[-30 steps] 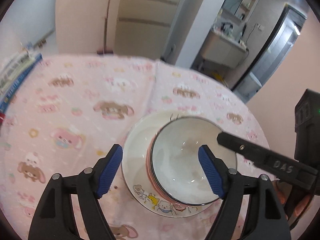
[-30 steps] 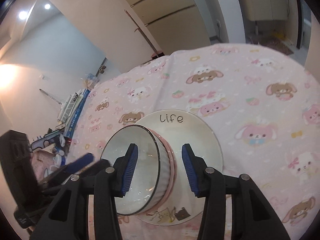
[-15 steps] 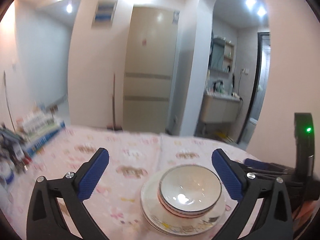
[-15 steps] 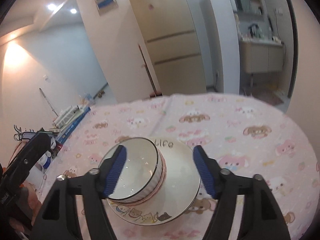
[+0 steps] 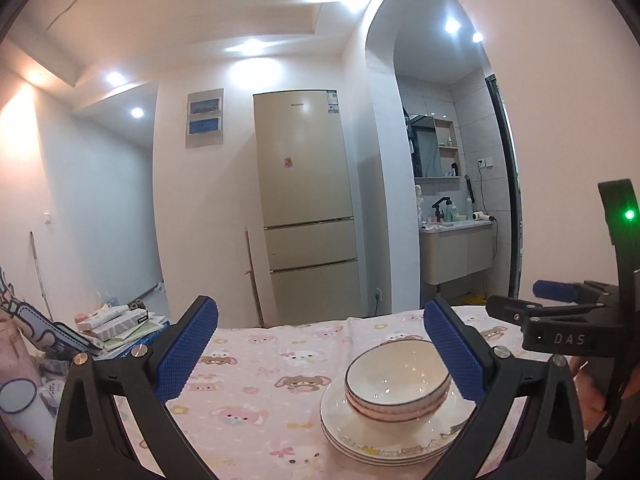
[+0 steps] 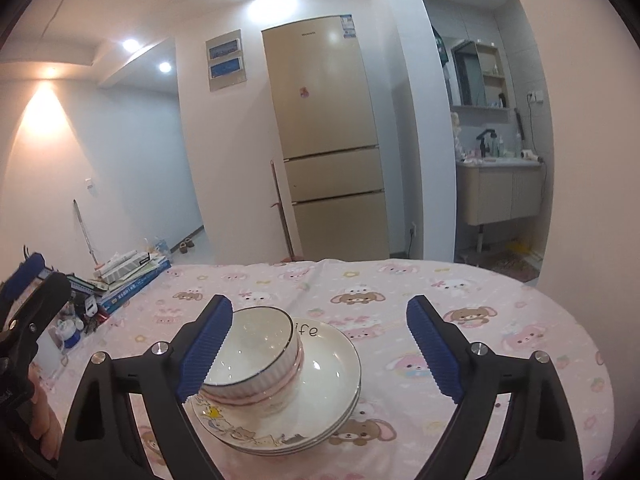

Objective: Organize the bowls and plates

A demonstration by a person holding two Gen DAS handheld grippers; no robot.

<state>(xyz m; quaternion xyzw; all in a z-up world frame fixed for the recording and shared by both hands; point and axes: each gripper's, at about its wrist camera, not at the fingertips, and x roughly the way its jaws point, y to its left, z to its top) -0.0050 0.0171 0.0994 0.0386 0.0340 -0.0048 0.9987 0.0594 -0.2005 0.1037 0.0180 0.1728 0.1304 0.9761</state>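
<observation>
Stacking looks done: our left gripper (image 5: 320, 354) and right gripper (image 6: 316, 346), jaws just opening (both empty), face the nested white ceramic bowls (image 6: 256, 354) ahead; next, withdraw.

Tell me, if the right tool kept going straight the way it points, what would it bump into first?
Probably the stacked bowls. The right tool is open and points slightly down at the stack of plates on the pink tablecloth, and the bowls sit just ahead near its left finger. Depth is hard to judge here.

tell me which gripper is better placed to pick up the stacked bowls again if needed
Probably the right gripper: its open jaws already frame the stacked bowls. In the left gripper's view they sit off-centre, by its right-side finger.
</observation>
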